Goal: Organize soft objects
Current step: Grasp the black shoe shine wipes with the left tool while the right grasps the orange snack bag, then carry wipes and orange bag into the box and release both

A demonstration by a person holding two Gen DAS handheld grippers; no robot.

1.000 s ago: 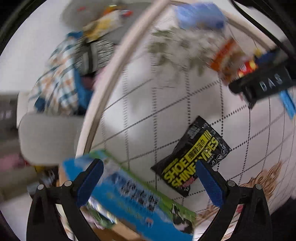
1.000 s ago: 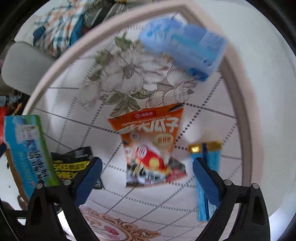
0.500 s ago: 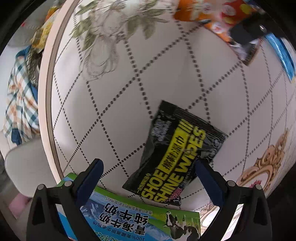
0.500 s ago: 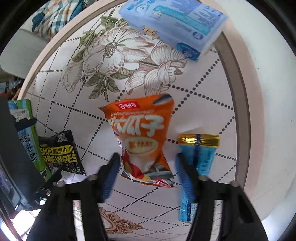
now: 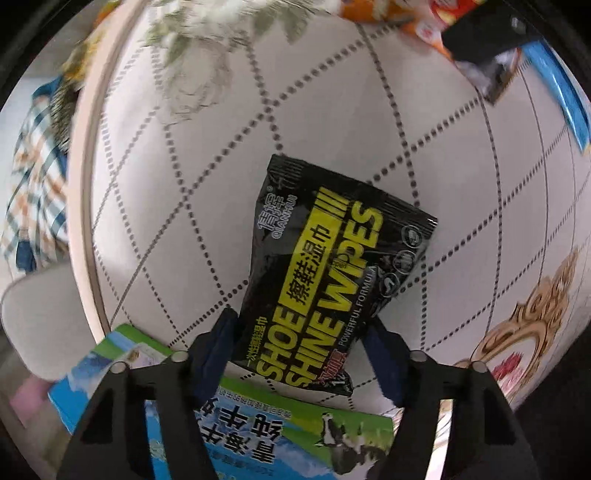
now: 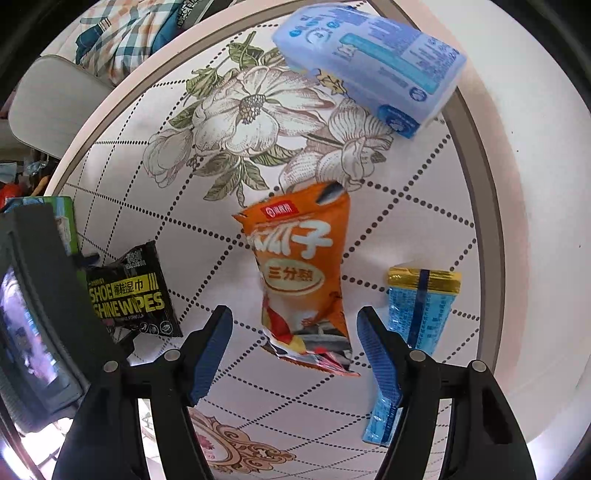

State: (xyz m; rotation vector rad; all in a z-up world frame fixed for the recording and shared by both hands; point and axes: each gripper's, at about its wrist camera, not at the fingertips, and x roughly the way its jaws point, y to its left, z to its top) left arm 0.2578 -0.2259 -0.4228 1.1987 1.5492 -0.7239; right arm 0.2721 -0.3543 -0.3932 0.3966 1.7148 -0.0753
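Observation:
A black and yellow pack of shoe shine wipes (image 5: 325, 266) lies on the round table. My left gripper (image 5: 301, 350) has its blue pads on both sides of the pack's near end, closed in against it. The pack also shows in the right wrist view (image 6: 129, 291). An orange snack bag (image 6: 303, 273) lies at the table's middle. My right gripper (image 6: 293, 350) stands open around the bag's near end, with gaps on both sides. The bag's end shows at the top of the left wrist view (image 5: 417, 18).
A blue tissue pack (image 6: 369, 62) lies at the table's far rim. A blue and gold sachet (image 6: 417, 325) lies right of the snack bag. A green and blue milk carton (image 5: 221, 417) sits under my left gripper. Plaid cloth (image 6: 122, 33) and a chair (image 6: 51, 107) lie beyond the table edge.
My left gripper moved down over the wipes pack and its fingers closed in on it. My right gripper narrowed around the snack bag, then widened slightly, and stays open.

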